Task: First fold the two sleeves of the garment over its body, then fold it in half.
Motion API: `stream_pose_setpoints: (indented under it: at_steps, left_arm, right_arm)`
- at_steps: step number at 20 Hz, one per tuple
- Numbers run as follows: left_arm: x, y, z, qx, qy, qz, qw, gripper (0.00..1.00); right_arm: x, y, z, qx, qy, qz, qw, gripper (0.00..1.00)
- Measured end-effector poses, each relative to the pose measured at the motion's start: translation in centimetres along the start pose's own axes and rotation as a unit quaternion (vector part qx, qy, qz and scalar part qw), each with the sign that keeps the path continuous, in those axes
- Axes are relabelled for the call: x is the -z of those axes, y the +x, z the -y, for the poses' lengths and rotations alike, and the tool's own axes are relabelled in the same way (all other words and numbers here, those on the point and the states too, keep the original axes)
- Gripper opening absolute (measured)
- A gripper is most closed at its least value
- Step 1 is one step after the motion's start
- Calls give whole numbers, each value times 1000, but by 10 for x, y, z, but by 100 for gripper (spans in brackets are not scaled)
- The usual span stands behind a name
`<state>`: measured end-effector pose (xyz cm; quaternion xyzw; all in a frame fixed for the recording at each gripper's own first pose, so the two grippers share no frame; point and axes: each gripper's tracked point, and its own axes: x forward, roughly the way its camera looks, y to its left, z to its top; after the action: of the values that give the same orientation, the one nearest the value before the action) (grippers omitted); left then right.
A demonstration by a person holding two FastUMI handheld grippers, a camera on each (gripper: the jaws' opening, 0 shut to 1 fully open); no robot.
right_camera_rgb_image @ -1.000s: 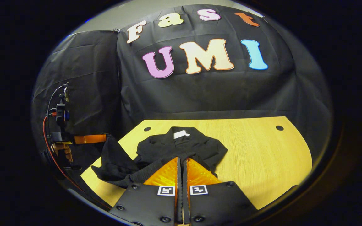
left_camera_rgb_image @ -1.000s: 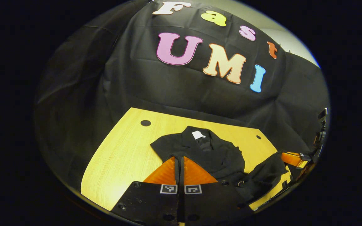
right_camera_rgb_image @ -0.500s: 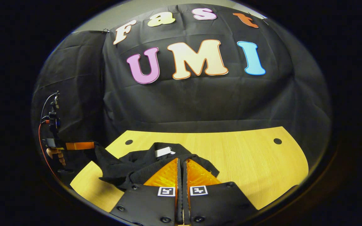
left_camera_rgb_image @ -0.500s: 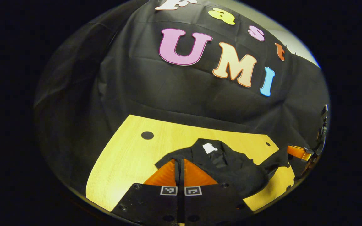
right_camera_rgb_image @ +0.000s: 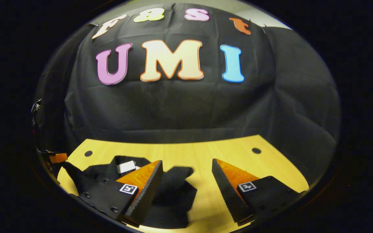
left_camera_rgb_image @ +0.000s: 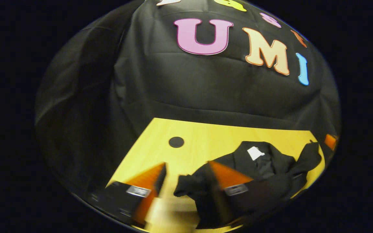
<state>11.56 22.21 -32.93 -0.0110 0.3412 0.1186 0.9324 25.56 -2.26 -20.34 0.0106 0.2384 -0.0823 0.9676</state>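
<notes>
Gaping right tool (right_camera_rgb_image: 186,181), garment (right_camera_rgb_image: 173,191) beneath

This is a recording booth, a staged test setup and no lived-in room. Black cloth (right_camera_rgb_image: 180,106) hangs as a backdrop across the upper and middle frame, creased and draped down to the tabletop's far edge. The pale wooden tabletop (right_camera_rgb_image: 186,152) in the lower frame has round cable holes (left_camera_rgb_image: 176,142) like an office desk. A plain light wall (right_camera_rgb_image: 225,6) shows above the cloth.
</notes>
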Motion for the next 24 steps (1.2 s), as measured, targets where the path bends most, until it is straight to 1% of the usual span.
stream_pose_setpoints:
  at_steps: [1,2,4,5,9,12,13,14,19,24]
  left_arm:
    - [-15,-15,-2,-4,-2,25,1000,100]
    - [-32,-32,1,2,-8,57,998,91]
    - [-67,-67,6,13,-11,115,993,94]
    - [-80,-87,9,17,-7,139,990,94]
    - [-104,-158,18,29,15,220,975,93]
    - [-97,-208,19,30,21,235,971,93]
    - [-93,-223,21,30,18,236,971,93]
    - [-91,-235,20,29,16,240,970,92]
    - [-64,-297,17,28,3,236,971,92]
    - [-61,-346,16,34,0,253,967,92]
  right_arm:
    - [-16,-17,1,1,-9,32,999,94]
    - [-30,-33,2,-1,-18,62,998,96]
    - [-51,-63,3,-12,-25,118,993,98]
    - [-54,-80,3,-18,-24,132,991,96]
    - [-42,-141,7,-48,-18,152,987,97]
    - [-29,-182,11,-65,-5,155,986,98]
    - [-23,-197,14,-69,-2,155,985,96]
    - [-20,-211,17,-73,0,158,985,98]
    - [2,-282,35,-79,5,169,982,96]
    - [24,-334,50,-81,21,171,982,96]
